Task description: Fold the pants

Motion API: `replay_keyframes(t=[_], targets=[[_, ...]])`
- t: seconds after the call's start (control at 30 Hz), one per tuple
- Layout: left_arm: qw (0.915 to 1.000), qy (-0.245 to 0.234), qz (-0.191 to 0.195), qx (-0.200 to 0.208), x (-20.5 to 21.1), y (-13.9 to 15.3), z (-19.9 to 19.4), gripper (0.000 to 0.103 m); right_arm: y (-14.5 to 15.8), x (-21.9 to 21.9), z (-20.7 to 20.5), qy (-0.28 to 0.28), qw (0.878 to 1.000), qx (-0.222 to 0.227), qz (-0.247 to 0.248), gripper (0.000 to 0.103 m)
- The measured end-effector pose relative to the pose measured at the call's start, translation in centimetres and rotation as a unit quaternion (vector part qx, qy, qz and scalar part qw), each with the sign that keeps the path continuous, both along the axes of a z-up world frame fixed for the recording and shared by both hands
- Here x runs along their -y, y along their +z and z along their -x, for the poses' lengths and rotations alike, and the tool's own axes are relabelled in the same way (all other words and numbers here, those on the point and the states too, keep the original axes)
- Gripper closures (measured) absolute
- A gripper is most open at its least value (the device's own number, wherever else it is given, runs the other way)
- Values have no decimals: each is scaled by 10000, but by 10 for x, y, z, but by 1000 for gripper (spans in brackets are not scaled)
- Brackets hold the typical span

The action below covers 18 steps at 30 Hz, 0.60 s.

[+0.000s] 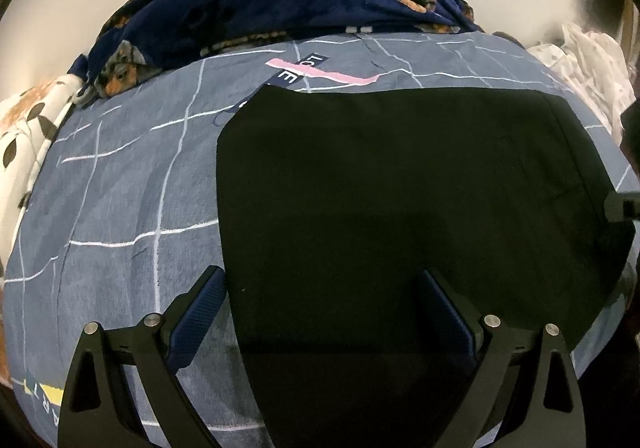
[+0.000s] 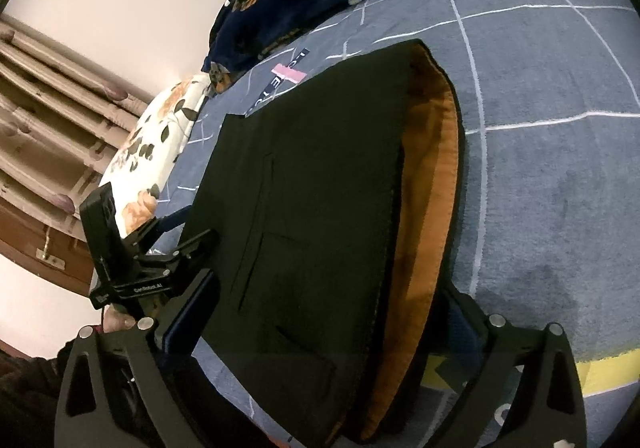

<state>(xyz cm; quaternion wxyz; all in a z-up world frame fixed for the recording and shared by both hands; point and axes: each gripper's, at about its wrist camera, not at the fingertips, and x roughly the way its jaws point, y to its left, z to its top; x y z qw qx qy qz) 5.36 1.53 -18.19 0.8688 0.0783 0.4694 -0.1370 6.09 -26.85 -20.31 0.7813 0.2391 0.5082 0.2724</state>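
Note:
Black pants (image 1: 400,187) lie folded flat on a blue-grey bedspread (image 1: 120,187) with white grid lines. In the right wrist view the pants (image 2: 312,187) show an orange lining (image 2: 432,187) along their right, open edge. My left gripper (image 1: 322,288) is open, its two blue-padded fingers straddling the near left corner of the pants. My right gripper (image 2: 326,308) is open too, with the near end of the pants between its fingers. The left gripper (image 2: 192,226) also shows in the right wrist view, at the pants' left edge, held by a hand (image 2: 116,322).
A navy blanket (image 1: 280,7) with a dog print is heaped at the far end of the bed. A white floral pillow (image 2: 160,127) lies beside it, and white cloth (image 1: 580,59) at the right. Wooden furniture (image 2: 48,107) stands beyond the bed.

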Motion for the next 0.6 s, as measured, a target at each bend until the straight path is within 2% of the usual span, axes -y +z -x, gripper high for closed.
replay_keyframes(t=[0.13,0.23,0.33,0.4,0.47,0.6], targets=[[9999,-165,24,-11,2,1,1,7,-3,7,-1,-128,9993,-94,-350,5],[9995,-312,66,-83,3,2,2,9,-6,11,-2,-201,9982,-185,-532,14],[9993,-370,25,-88,4,2,2,10,-10,17,-2,-276,9976,-271,-566,32],[9993,-369,-12,-102,6,2,1,10,-13,23,-2,-358,9974,-361,-510,52],[9992,-367,-46,-116,7,2,1,10,-17,28,-2,-396,9961,-447,-652,55],[9990,-355,-3,-287,5,3,1,10,-16,28,-2,-307,9962,-523,-631,55]])
